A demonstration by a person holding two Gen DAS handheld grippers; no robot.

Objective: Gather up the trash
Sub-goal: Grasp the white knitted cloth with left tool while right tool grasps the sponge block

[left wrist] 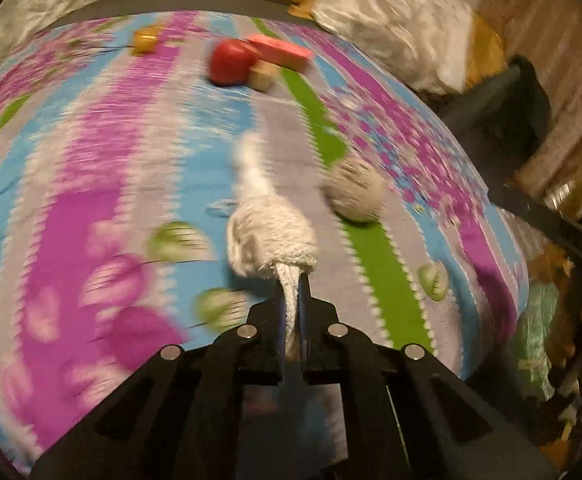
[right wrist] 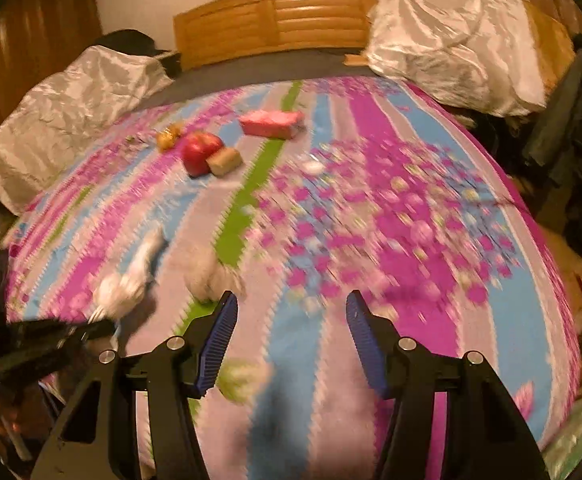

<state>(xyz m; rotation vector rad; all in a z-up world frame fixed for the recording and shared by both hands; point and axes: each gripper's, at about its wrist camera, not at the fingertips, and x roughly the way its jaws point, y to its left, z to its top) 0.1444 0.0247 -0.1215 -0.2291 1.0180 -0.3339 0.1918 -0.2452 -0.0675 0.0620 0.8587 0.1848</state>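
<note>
Left wrist view shows the left gripper (left wrist: pixel 291 300) clamped on one end of a white tissue (left wrist: pixel 269 228), the rest of it trailing forward over the striped bedspread (left wrist: pixel 91 200). A second crumpled wad (left wrist: pixel 355 190) lies just to the right of it on the grey stripe, apart from the held piece. From the right wrist view, the right gripper (right wrist: pixel 289 332) hangs over the bedspread with its blue pads (right wrist: pixel 219 340) apart and nothing between them; the wad (right wrist: pixel 211 272) sits just beyond its left pad.

The grip is only on a thin twisted end, so the lift should be slow and straight up, or the paper may tear or slip free. The right gripper looks best placed for the wad: drop over it, pads on either side, and close fully since it is soft. The apple (left wrist: pixel 231 62), block (left wrist: pixel 265 74) and pink box (left wrist: pixel 281 50) farther up the bed look like non-trash and are best left alone.
</note>
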